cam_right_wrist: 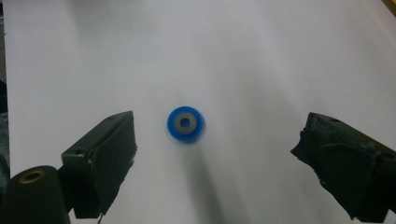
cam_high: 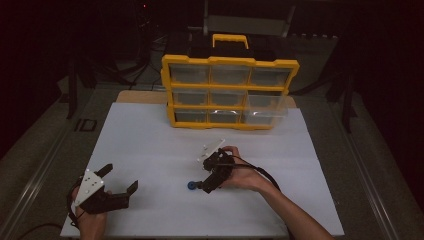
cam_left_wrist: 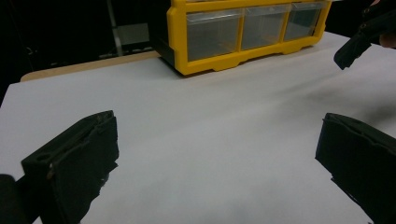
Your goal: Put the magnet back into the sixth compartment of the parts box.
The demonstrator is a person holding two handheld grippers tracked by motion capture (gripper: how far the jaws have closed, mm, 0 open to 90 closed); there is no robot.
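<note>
In the high view the right tongs [cam_high: 200, 186] sit a little right of the frame's centre, low in the picture, held by the person's right hand [cam_high: 240, 174] and pointing toward the lower left. Their jaws stand wide apart and grip nothing. Just beyond their tips lies a small blue disc [cam_high: 191, 185], flat on the white table [cam_high: 150, 145]. In the right gripper view the blue disc [cam_right_wrist: 185, 123] lies slightly left of centre, with a grey ring and a dark hole in its middle; it rests between the two black jaws, nearer the left one, and touches neither.

The left tongs [cam_high: 121, 178] are in the lower left of the high view, held by the left hand [cam_high: 92, 217], with the grey three-cornered plate on top. Their jaws are also spread wide with nothing between them; in the left gripper view there is bare white table surface between the two jaws. These tongs are well apart from the disc.

At the top centre of the high view, at the far edge of the table, stands a yellow organizer [cam_high: 230, 92] with three rows of clear drawers and a yellow handle on top. In the left gripper view the yellow organizer [cam_left_wrist: 243, 32] fills the upper middle, and the right tongs' dark tip shows at the upper right edge.
</note>
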